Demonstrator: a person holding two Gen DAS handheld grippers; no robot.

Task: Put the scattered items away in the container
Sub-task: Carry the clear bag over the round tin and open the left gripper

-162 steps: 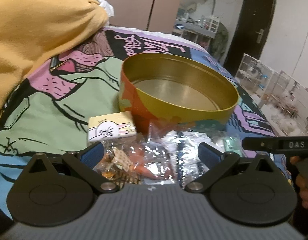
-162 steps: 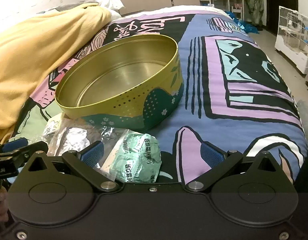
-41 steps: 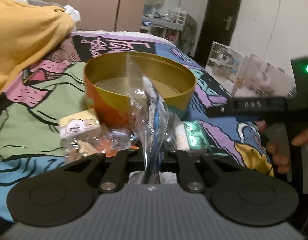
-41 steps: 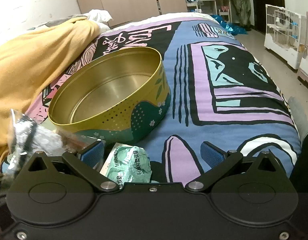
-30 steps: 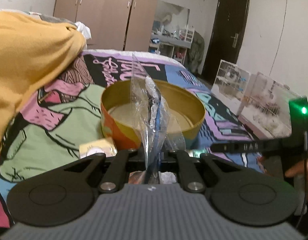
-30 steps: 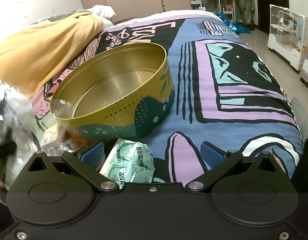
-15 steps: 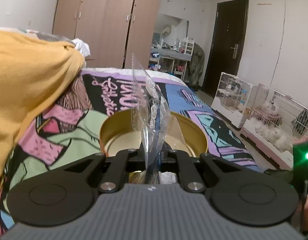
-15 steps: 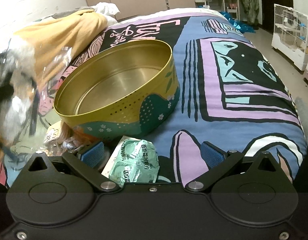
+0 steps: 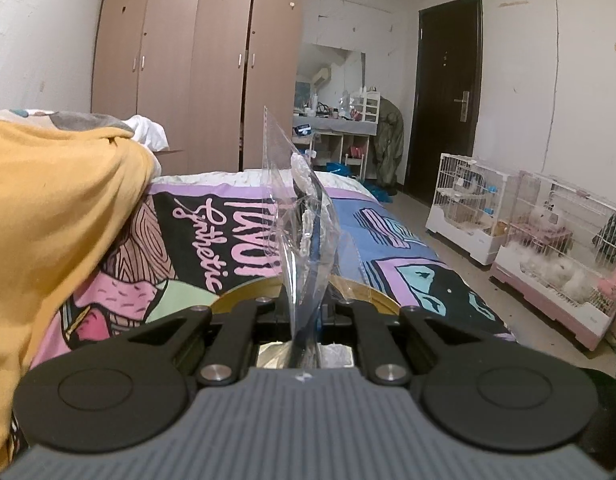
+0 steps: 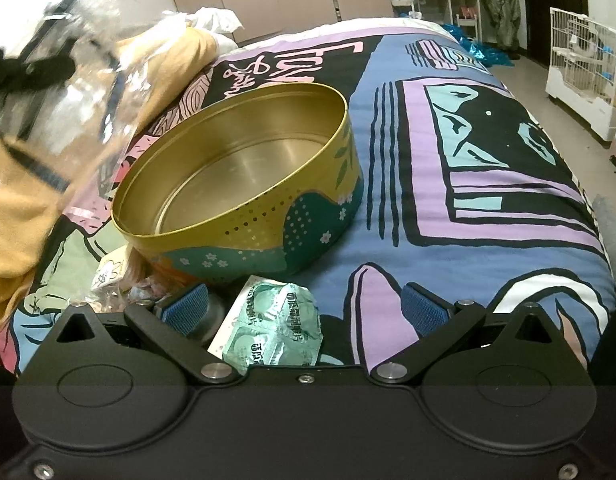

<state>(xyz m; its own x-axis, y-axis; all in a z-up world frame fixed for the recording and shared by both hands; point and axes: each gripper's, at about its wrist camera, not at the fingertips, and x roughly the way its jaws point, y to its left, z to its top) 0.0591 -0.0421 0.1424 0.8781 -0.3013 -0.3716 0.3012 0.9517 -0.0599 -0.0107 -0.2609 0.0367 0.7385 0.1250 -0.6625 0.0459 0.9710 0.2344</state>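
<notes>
clear plastic bag (image 9: 304,240) lifted off bedspread, raised above tin (image 10: 244,168)

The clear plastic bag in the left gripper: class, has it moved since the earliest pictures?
Yes. The clear plastic bag, pinched in the left gripper, has risen from the bedspread in front of the round tin to above the tin's rim.

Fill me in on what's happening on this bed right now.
A person is tidying loose items into a round gold tin on the patterned bedspread. The left gripper is shut on a clear plastic bag and holds it in the air near the tin, which has nothing in it yet. The right gripper is open, hovering over a green packet. A few other wrappers lie beside the tin.
</notes>
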